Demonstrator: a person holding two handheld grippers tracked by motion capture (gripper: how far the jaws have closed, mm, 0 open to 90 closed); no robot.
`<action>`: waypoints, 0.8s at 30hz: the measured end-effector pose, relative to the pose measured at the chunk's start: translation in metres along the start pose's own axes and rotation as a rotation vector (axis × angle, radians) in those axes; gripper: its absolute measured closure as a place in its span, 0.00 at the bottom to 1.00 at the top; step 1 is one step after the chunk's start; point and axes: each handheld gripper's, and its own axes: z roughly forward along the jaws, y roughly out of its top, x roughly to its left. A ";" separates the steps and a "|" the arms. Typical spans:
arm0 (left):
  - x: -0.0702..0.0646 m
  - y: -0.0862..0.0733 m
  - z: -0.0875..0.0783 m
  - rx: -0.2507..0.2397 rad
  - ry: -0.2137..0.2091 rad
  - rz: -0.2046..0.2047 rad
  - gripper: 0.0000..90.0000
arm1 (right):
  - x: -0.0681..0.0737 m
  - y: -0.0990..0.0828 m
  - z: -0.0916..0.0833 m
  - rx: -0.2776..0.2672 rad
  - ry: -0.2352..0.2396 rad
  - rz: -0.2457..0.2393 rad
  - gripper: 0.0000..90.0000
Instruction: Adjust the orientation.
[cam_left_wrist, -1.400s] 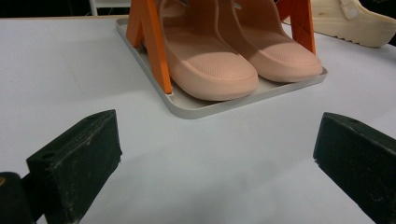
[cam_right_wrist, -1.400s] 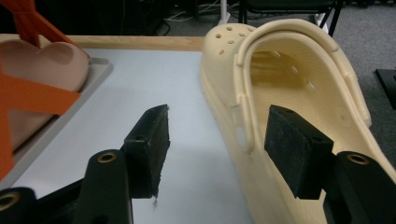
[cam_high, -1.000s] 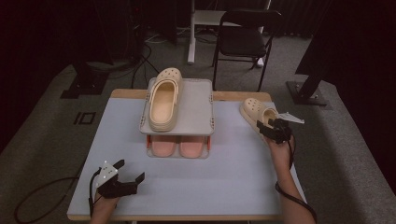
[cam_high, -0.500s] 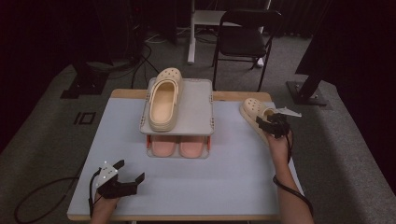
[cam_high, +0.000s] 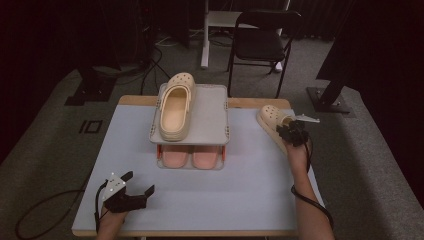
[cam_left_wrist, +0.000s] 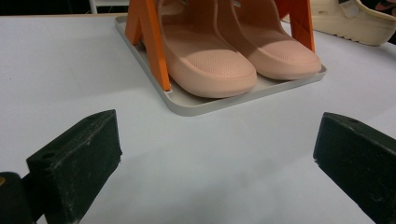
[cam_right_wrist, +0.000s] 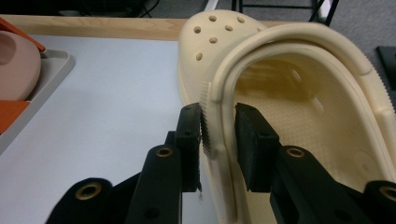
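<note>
A loose cream clog (cam_high: 270, 119) lies near the table's right edge, toe pointing away. My right gripper (cam_high: 289, 131) is at its heel end. In the right gripper view the jaws (cam_right_wrist: 218, 135) are shut on the clog's (cam_right_wrist: 289, 93) side wall and strap, one jaw outside and one inside. A matching cream clog (cam_high: 176, 107) rests on the top shelf of a grey rack (cam_high: 210, 115). Two pink slippers (cam_high: 192, 156) sit on the lower tray (cam_left_wrist: 187, 105). My left gripper (cam_high: 138, 182) rests open at the front left, its jaws (cam_left_wrist: 217, 140) wide apart and holding nothing.
Orange posts (cam_left_wrist: 152, 42) hold up the rack's top shelf. The pale blue table top (cam_high: 240, 200) is bare in front of the rack. A black chair (cam_high: 260, 42) and stand bases sit on the floor beyond the table.
My right gripper has edged slightly farther along the loose clog. The left gripper and both clogs have stayed where they were.
</note>
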 end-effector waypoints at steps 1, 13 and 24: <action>0.000 0.000 0.000 0.002 0.002 0.001 0.01 | -0.002 0.000 0.000 0.003 0.015 0.010 0.80; 0.000 0.001 0.000 0.001 0.005 0.006 0.01 | 0.006 0.005 -0.006 0.000 0.021 -0.037 0.86; 0.000 0.001 0.000 0.000 0.007 0.005 0.01 | 0.017 -0.004 -0.025 -0.025 0.080 -0.070 0.86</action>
